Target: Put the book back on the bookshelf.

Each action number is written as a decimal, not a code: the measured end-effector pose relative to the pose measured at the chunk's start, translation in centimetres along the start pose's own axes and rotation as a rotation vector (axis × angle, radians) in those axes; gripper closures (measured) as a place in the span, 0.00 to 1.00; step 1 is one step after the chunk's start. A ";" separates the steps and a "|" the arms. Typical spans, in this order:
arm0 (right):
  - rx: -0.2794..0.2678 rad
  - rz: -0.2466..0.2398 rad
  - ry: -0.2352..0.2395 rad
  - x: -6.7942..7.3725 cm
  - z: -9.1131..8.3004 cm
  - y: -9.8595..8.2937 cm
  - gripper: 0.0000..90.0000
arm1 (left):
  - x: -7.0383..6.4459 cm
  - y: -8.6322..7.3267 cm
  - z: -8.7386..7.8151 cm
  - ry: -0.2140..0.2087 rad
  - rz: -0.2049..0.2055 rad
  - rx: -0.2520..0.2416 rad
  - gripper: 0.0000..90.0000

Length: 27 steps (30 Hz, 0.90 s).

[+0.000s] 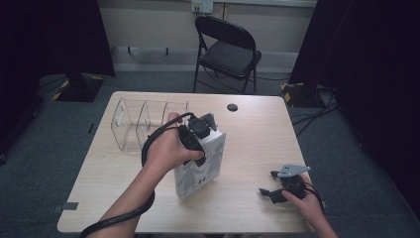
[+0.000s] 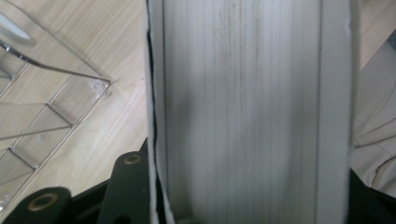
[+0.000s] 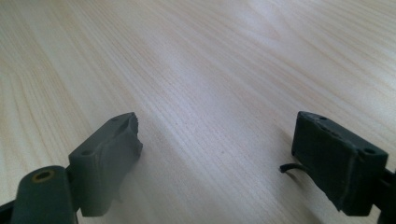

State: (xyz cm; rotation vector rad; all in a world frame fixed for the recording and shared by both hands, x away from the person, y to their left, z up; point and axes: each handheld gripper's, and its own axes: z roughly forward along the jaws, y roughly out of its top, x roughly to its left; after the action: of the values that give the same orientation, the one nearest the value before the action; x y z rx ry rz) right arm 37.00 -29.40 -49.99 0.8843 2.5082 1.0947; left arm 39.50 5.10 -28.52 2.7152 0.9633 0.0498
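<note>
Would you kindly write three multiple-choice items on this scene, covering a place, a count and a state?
1. Where is the clear organiser relative to the white book?
A. to its left and farther back
B. on top of it
C. at the near right corner

2. How many folding chairs stand beyond the table?
A. none
B. one
C. three

3. How does the right gripper stand?
A. shut on the book
B. shut on a cable
C. open above bare wood

Key: 1 A, the high view shows it left and behind; 2 B, one black chair; 3 C, its jaws stand apart, holding nothing.
</note>
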 end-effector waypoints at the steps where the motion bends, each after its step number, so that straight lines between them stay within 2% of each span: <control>1: 0.001 0.000 -0.001 0.0 0.0 0.0 0.15 | 0.0 -0.1 0.0 0.000 -0.004 -0.001 0.59; 4: 0.001 0.000 -0.002 0.0 0.0 0.0 0.15 | 0.2 -0.4 -0.2 -0.004 0.000 0.003 0.59; 11: 0.001 0.000 -0.002 0.0 0.0 0.0 0.15 | 0.7 -1.2 -0.3 -0.016 -0.032 0.006 0.59; 13: -0.001 0.002 0.001 0.0 0.0 0.0 0.15 | 0.8 -1.4 -0.4 -0.017 -0.013 0.013 0.59; 16: -0.002 0.002 0.003 0.0 0.0 0.0 0.15 | 1.0 -1.8 -0.6 -0.021 -0.037 0.001 0.59; 22: 0.001 0.000 -0.002 0.0 0.0 0.0 0.15 | 1.5 -2.5 -1.1 -0.003 -0.048 0.015 0.59; 27: 0.000 0.000 0.001 0.0 0.0 0.0 0.15 | 2.0 -3.1 -1.3 0.000 -0.072 0.016 0.59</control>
State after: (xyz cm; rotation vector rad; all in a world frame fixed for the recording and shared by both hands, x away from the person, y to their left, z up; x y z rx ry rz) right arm 37.00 -29.40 -49.99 0.8847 2.5086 1.0954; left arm 38.97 8.99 -28.14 2.6926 1.0650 0.0284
